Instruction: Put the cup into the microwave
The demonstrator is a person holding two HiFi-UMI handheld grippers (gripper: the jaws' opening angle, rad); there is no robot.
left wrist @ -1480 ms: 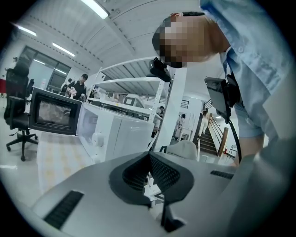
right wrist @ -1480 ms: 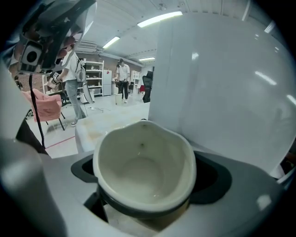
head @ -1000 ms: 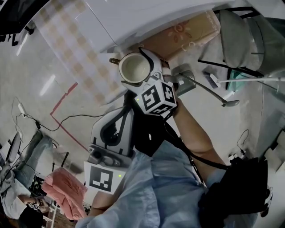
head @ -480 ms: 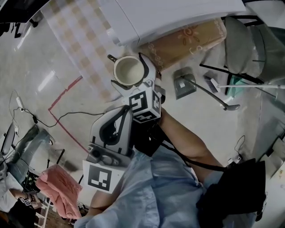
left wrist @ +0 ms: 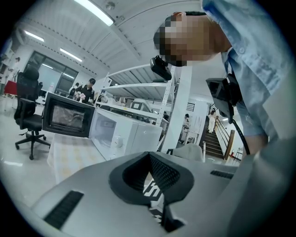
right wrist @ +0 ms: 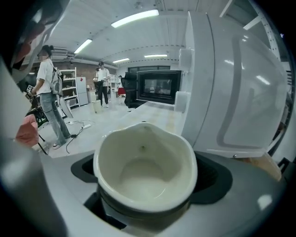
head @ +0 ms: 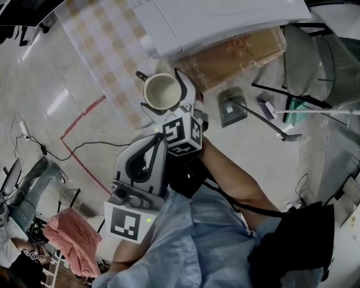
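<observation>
**Inspector:** What is hidden or cut off?

**Assistant:** The left gripper (left wrist: 149, 156) settles its own state. In its view the dark pads (left wrist: 163, 172) meet at the tip with nothing between them. In the head view its front end runs under the right gripper's marker cube (head: 181, 134) and is lost. The cup (head: 163, 90) shows only its rim and empty hollow, because its lower half sits buried in the right gripper (head: 167, 98). The microwave (head: 225, 17) is cut by the top edge of the head view.

**Inspector:** What of the surface and the room?

**Assistant:** From the left, a pink cloth (head: 76, 239) lies low. Next is pale floor (head: 50, 95) with a red tape line (head: 79, 121) and a loose cable (head: 84, 149). Then comes the table under a checked cloth (head: 101, 50), with the white microwave on it. Its dark door (left wrist: 67, 115) stands swung open. A brown patterned mat (head: 236, 50) lies below the table, and chairs (head: 315, 50) stand at the far right.

**Inspector:** Where is the cup, and what clearance is there?

**Assistant:** The cup is upright, clamped on both sides by the right gripper's jaws. It is outside the microwave, near the edge of the checked cloth. In the right gripper view the white outer wall (right wrist: 231, 92) rises just beside the cup, on its right and apart from it. The open door lies well beyond. Left of the cup the floor is open, and two people (right wrist: 48, 97) stand well off on that side.
</observation>
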